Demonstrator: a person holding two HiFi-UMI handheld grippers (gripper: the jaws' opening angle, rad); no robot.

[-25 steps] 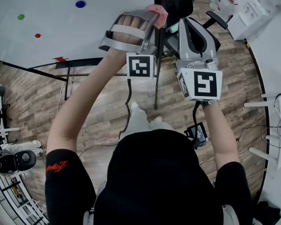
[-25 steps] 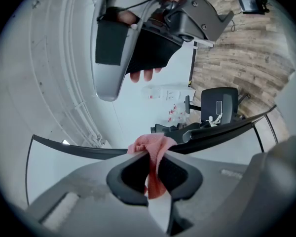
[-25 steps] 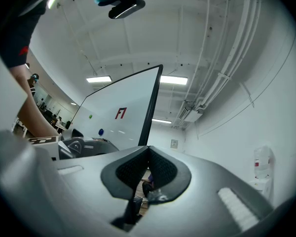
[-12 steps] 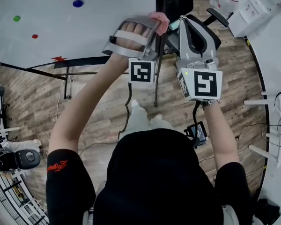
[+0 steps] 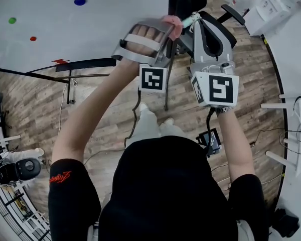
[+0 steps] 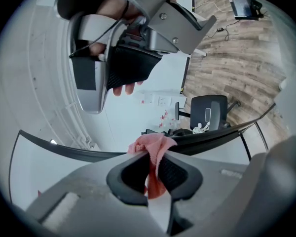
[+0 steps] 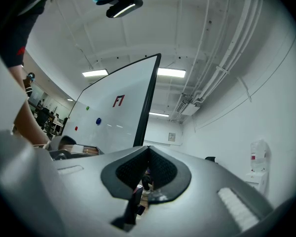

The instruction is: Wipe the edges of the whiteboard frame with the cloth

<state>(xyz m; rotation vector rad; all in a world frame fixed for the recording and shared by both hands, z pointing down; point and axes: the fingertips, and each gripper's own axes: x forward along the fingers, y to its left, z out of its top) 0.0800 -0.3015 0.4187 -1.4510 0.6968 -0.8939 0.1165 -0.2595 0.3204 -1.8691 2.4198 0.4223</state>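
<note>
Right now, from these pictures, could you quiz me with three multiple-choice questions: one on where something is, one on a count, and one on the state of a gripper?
1. Where is the pink cloth?
A. On the floor
B. Between the jaws of the left gripper
C. Draped over a chair

2. How many round coloured dots are on the whiteboard?
A. One
B. Three
C. Six

3. What state is the right gripper in?
A. Wide open
B. Shut on a pen
C. Shut, with nothing in it

Answers:
1 B: the left gripper view shows the jaws pinching the cloth.
2 B: the head view shows a blue dot, a green dot and a red dot.
3 C: the right gripper view shows its jaws together and empty.
</note>
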